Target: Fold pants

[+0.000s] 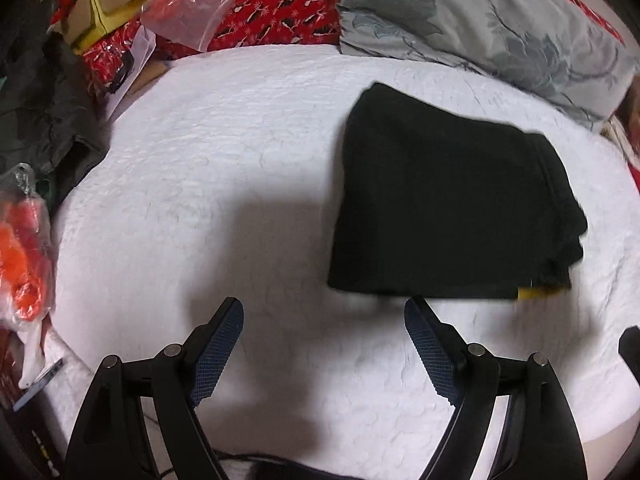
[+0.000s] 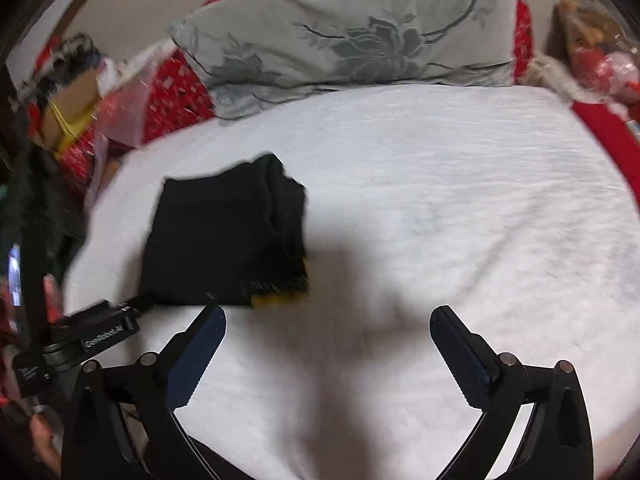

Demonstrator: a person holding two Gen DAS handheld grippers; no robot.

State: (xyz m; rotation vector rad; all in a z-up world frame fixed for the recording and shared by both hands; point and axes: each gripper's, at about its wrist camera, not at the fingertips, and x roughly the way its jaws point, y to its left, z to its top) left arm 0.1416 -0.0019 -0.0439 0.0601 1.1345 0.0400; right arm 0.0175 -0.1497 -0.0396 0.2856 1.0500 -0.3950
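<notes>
On white bedspread [image 1: 240, 152], folded black pants [image 1: 448, 204] just ahead of both grippers' empty, wide-apart jaws.

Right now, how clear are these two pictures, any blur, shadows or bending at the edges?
Left wrist view: fairly sharp; the folded black fabric pants have slightly smeared edges, and a dark shadow falls on the white quilted bedcover. Right wrist view: softer, with motion blur on the pants and the grey floral pillow; a broad shadow lies ahead of the tool. Both views: fisheye curves the bed edges, corners dark.
</notes>
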